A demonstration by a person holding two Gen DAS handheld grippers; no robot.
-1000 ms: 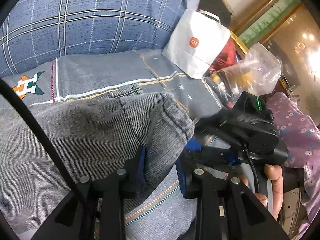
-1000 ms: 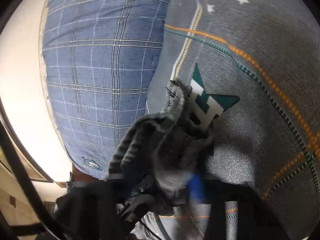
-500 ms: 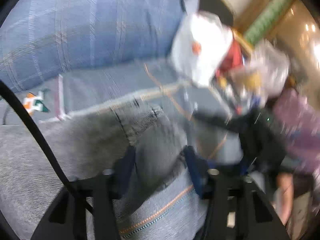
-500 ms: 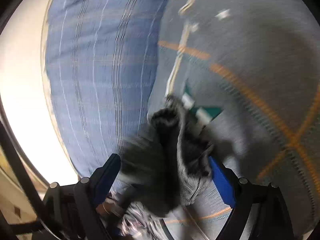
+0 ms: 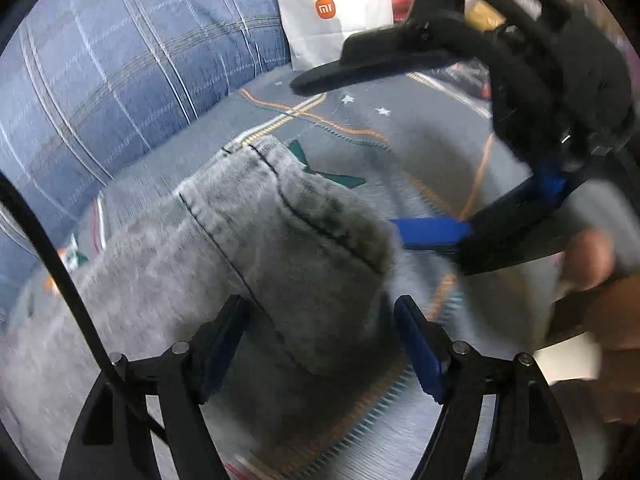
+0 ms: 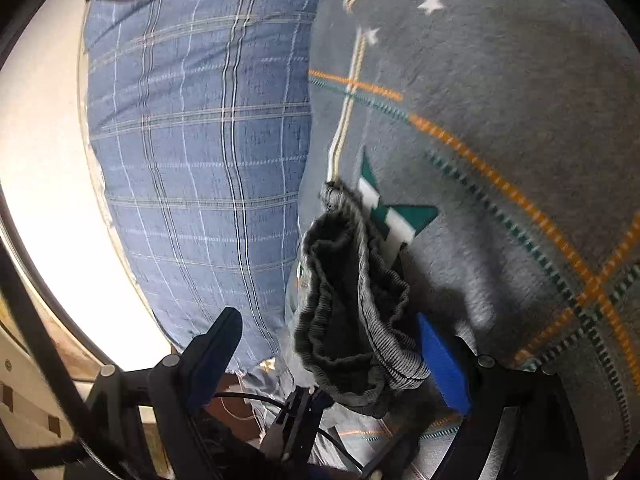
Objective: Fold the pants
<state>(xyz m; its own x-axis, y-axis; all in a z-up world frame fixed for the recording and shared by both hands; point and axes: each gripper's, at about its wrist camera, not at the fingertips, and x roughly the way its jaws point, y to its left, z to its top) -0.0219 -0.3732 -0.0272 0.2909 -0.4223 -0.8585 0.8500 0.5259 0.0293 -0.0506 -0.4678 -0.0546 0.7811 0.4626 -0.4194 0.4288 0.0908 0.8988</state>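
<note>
The grey pants [image 5: 256, 248] lie folded on a grey patterned blanket [image 5: 420, 152]. In the left wrist view their folded end rests between my left gripper's [image 5: 324, 340] spread fingers, which stand open and do not pinch the cloth. My right gripper [image 5: 424, 148] shows at the upper right of that view, open, close above the blanket beside the pants. In the right wrist view the elastic waistband end [image 6: 352, 308] sits bunched between my right gripper's [image 6: 328, 344] wide-open fingers.
A blue plaid cushion [image 5: 120, 80] backs the blanket and also shows in the right wrist view [image 6: 200, 152]. A white paper bag [image 5: 332, 12] with an orange logo stands behind. A hand [image 5: 592, 256] holds the right gripper's handle.
Both grippers have opened wide and let go of the pants. The folded pants now rest on the blanket. The right gripper has swung up and nearer in the left wrist view.
</note>
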